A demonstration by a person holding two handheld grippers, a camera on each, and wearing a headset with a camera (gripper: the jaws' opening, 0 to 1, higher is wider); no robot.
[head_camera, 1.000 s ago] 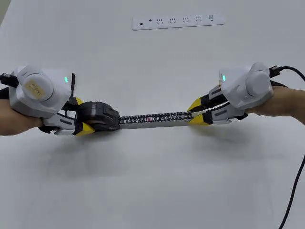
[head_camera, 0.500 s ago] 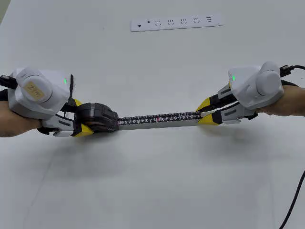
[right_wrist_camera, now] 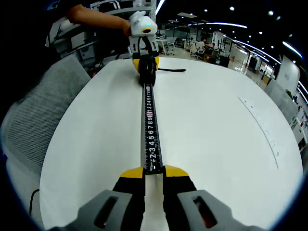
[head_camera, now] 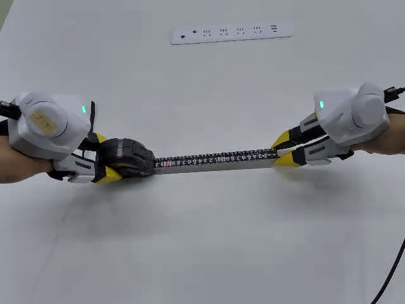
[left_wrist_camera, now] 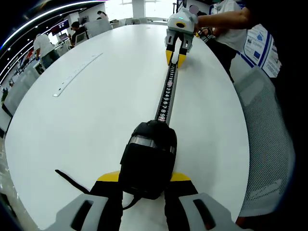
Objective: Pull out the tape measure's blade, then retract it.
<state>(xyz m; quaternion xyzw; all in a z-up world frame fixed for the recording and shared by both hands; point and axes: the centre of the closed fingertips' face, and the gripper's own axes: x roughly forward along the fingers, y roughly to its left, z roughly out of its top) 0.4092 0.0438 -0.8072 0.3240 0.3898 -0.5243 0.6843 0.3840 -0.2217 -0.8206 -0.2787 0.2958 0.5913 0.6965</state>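
A black tape measure case [head_camera: 125, 157] rests on the white table, and my left gripper [head_camera: 106, 158] is shut on it; the case [left_wrist_camera: 148, 156] sits between the yellow-tipped jaws in the left gripper view. Its numbered blade [head_camera: 215, 158] runs rightward in a straight line just above the table. My right gripper [head_camera: 283, 149] is shut on the blade's end. In the right gripper view the blade [right_wrist_camera: 151, 130] stretches from the jaws away to the case [right_wrist_camera: 147, 65].
A white power strip [head_camera: 231, 31] lies at the table's far edge. A black cable [head_camera: 392, 269] hangs at the right. The case's black wrist strap [left_wrist_camera: 72, 180] trails on the table by the left gripper. People and chairs stand beyond the table.
My right gripper has moved further right with the blade's end, so more blade is drawn out. The left gripper and case have stayed in place.
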